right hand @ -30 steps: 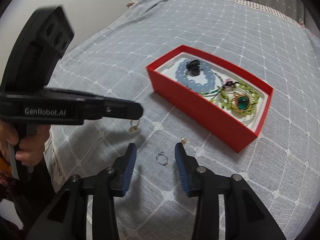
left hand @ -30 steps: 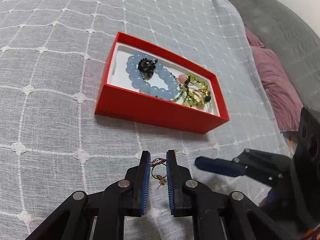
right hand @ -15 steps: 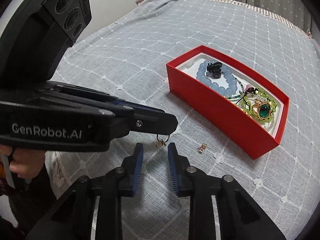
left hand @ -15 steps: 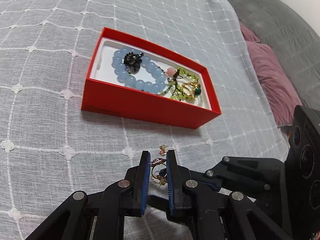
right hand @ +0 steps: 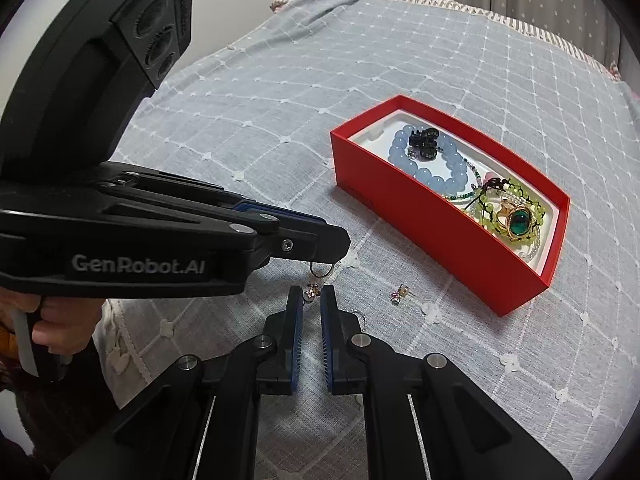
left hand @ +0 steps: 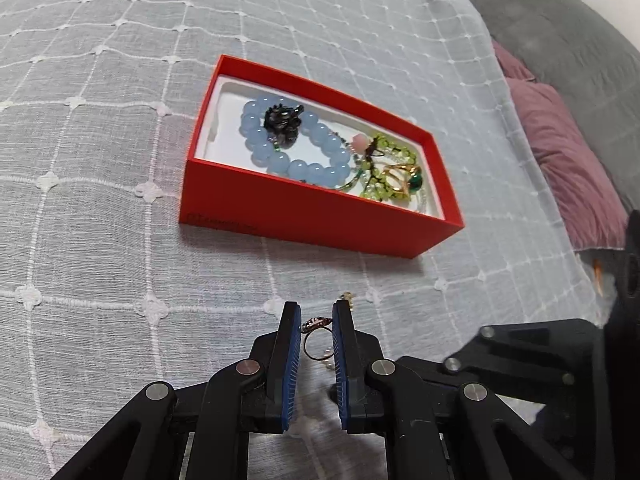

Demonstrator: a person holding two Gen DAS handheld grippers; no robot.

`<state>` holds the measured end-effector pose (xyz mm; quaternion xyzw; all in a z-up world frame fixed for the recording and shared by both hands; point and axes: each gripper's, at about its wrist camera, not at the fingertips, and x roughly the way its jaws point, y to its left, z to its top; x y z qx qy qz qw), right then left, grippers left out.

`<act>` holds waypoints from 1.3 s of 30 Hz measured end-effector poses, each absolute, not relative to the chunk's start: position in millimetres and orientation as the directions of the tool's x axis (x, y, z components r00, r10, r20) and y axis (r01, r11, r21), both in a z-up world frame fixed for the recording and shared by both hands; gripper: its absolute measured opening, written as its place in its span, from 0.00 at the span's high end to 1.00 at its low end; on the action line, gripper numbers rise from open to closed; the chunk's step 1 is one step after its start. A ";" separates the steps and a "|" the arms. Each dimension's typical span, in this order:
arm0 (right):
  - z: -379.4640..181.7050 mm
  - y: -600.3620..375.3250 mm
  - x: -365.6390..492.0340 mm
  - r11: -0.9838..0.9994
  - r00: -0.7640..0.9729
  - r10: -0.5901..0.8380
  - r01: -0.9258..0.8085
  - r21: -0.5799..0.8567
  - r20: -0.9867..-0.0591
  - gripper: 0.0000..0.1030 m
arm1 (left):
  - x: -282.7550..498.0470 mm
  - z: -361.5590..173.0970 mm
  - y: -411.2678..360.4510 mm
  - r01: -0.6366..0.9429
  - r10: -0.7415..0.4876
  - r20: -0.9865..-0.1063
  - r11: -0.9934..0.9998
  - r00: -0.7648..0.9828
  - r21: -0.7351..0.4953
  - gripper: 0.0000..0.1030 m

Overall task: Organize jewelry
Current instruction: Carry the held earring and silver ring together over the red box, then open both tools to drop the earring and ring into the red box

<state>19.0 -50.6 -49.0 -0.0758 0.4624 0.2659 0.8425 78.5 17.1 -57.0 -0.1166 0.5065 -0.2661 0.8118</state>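
Note:
My left gripper (left hand: 316,316) is shut on a small gold hoop earring (left hand: 316,340) and holds it above the grey bedspread; it also shows in the right wrist view (right hand: 320,270) with the hoop hanging under its tip. My right gripper (right hand: 311,294) has its jaws nearly closed around a small flowered earring (right hand: 311,291) right below the left gripper's tip. A red box (left hand: 304,216) with a white liner holds a blue bead bracelet (left hand: 296,168), a black clip (left hand: 282,122), green beads and a gold ring with a green stone (right hand: 518,218).
Another small earring (right hand: 398,294) lies on the bedspread in front of the red box (right hand: 424,236). A silver ring (right hand: 358,314) lies partly hidden beside my right finger. Purple and grey cushions (left hand: 568,152) lie to the right. A hand holds the left gripper's handle.
My right gripper has moved under the left gripper's tip and narrowed its jaws around the flowered earring. The left gripper stays shut on the hoop and has shifted slightly.

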 end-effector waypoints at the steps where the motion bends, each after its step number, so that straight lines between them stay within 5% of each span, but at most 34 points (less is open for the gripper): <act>1: -48.4 -51.7 17.9 0.847 0.433 0.377 -0.518 0.117 -0.819 0.91 | 78.7 -57.3 17.4 0.313 -0.542 -0.765 0.837 0.349 -0.449 0.90; 24: -9.8 -119.4 48.8 0.934 0.588 0.306 -0.339 0.116 -0.749 0.91 | 104.3 -20.1 9.3 0.328 -0.473 -0.703 0.880 0.532 -0.343 0.90; 39: -11.9 -122.1 87.6 0.947 0.610 0.268 -0.311 0.085 -0.746 0.91 | 128.1 -30.0 -16.2 0.262 -0.279 -0.731 0.955 0.623 -0.141 0.89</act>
